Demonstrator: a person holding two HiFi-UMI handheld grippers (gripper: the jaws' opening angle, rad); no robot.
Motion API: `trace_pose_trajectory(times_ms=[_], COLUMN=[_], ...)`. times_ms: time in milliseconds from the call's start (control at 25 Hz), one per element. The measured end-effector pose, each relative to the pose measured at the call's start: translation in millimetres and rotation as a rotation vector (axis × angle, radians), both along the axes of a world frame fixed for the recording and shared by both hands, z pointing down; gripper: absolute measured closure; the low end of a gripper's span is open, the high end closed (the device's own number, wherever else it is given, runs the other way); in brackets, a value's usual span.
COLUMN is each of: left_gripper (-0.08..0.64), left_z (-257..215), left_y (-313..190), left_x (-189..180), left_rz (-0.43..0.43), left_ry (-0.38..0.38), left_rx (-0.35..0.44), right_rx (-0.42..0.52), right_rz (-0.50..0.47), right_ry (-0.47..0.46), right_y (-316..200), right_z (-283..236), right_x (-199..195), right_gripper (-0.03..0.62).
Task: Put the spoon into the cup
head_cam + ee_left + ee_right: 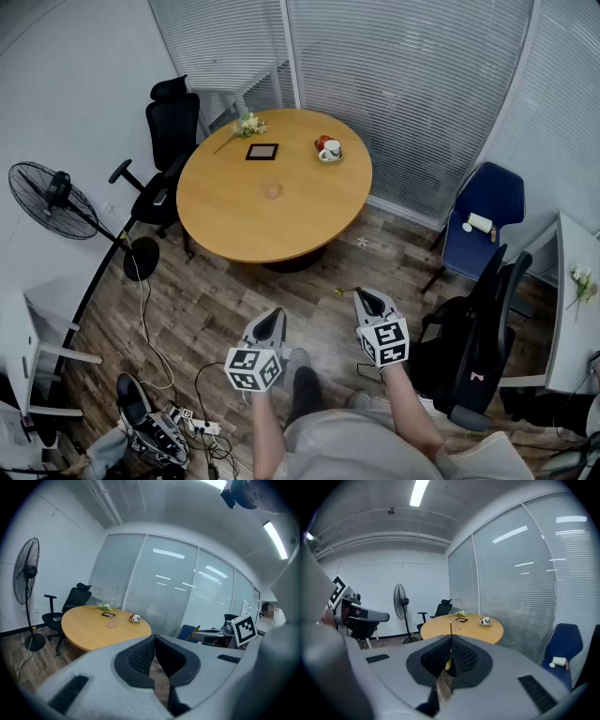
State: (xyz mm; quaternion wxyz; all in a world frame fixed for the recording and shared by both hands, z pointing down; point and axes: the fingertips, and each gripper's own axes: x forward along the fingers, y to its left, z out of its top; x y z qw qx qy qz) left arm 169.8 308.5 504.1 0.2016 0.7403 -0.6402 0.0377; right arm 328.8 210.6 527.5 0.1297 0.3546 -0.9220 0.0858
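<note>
My right gripper (364,298) is shut on a thin golden spoon (450,637); the spoon's handle sticks up from between the jaws, and it shows in the head view as a yellowish sliver (345,292) off the gripper's tip. My left gripper (272,321) is shut with nothing in it. Both hang over the wooden floor, well short of the round wooden table (225,220). On the table stand a white-and-red mug on a saucer (328,148) at the far right and a small translucent cup (273,190) near the middle.
Flowers (248,124) and a dark tablet (262,151) lie at the table's far side. A black office chair (173,131) and a floor fan (52,192) stand left. A blue chair (483,220) and a black chair (478,347) stand right. Cables and a power strip (192,424) lie on the floor.
</note>
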Motion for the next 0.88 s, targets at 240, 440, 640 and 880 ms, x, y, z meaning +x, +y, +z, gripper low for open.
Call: trace_pose_trajectory(times_ms=[240, 440, 640, 880], left_gripper=[0.551, 0.551, 0.551, 0.551], left_z=[1, 0, 30, 30], left_y=[34, 74, 97, 77], left_x=[13, 15, 27, 37], left_rz=[-0.069, -0.113, -0.128, -0.061], left_ry=[-0.031, -0.022, -0.015, -0.094], left_rx=[-0.037, -0.042, -0.103, -0.139], right_rx=[-0.002, -0.015, -0.076, -0.109], right_rz=[-0.005, -0.012, -0.019, 0.011], right_ry=[-0.040, -0.065, -0.091, -0.134], right_y=[19, 46, 71, 64], right_z=[-4, 1, 26, 32], right_x=[28, 35, 46, 51], right_gripper=[0.589, 0.589, 0.589, 0.589])
